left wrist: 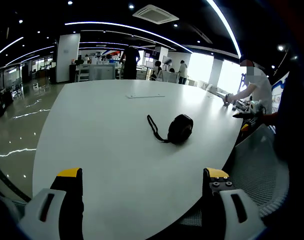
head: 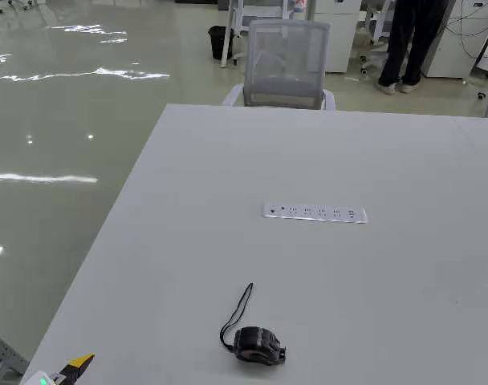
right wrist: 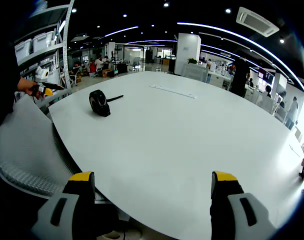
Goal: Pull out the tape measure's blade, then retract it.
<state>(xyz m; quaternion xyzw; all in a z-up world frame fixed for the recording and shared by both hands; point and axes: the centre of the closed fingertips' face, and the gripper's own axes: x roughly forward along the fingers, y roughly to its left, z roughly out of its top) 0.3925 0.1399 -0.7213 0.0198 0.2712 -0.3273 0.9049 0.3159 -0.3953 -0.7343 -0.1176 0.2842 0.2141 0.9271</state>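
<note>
The black tape measure (head: 259, 346) lies on the white worktop (head: 324, 265) near its front edge, blade retracted, its black wrist strap (head: 237, 311) trailing away.

Matt white table (head: 324, 265); glossy floor (head: 59, 160); mesh chair (head: 286, 60).

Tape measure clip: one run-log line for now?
tape measure: on table, blade in | left gripper: open, clear | right gripper: open, clear
</note>
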